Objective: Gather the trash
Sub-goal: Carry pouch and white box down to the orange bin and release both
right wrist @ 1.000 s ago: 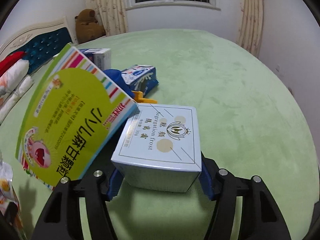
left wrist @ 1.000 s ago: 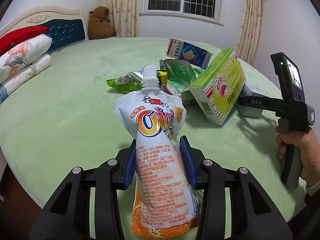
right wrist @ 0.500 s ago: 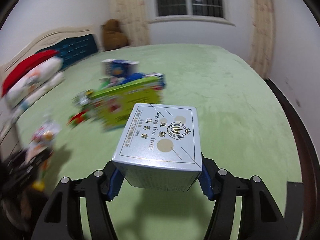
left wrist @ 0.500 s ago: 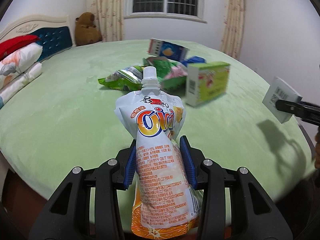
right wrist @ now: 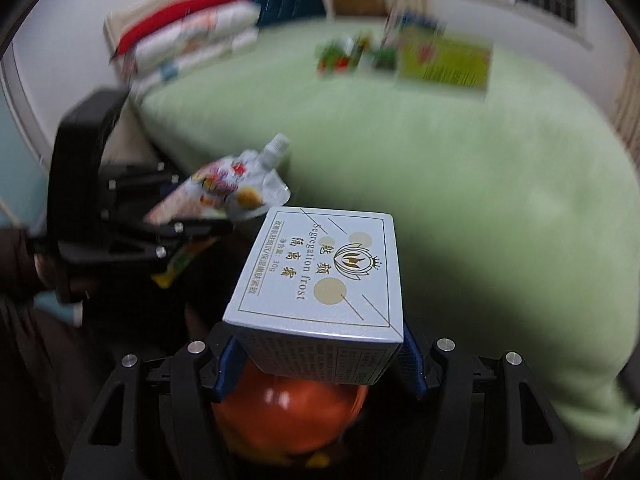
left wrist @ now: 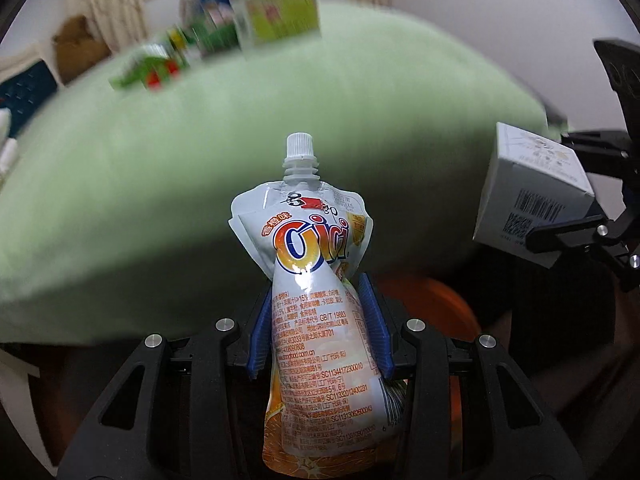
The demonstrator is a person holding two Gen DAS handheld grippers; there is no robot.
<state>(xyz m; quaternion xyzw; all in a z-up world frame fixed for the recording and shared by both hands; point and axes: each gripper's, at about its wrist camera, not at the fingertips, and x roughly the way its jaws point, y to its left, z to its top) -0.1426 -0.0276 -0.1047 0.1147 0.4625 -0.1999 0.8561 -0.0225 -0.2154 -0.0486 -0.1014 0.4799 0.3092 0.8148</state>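
My left gripper (left wrist: 316, 320) is shut on a white and orange Cici drink pouch (left wrist: 308, 272) with a white cap, held upright beyond the bed's edge. My right gripper (right wrist: 318, 364) is shut on a pale blue cosmetic box (right wrist: 320, 276). The box also shows in the left wrist view (left wrist: 528, 196), and the pouch in the right wrist view (right wrist: 224, 196). An orange bin (right wrist: 288, 416) lies below the box; it also shows behind the pouch in the left wrist view (left wrist: 432, 304). More trash stays on the green bed: a green box (left wrist: 280, 16) and wrappers (left wrist: 152, 68).
The green bed (right wrist: 460, 168) fills the background, with pillows (right wrist: 192, 44) and a blue headboard at the far end. A brown teddy bear (left wrist: 76, 44) sits by the curtains. The floor around the bin is dark.
Both grippers have pulled back off the bed and dipped down toward the orange bin, still holding the pouch and the box. The trash pile on the bed now looks farther away.
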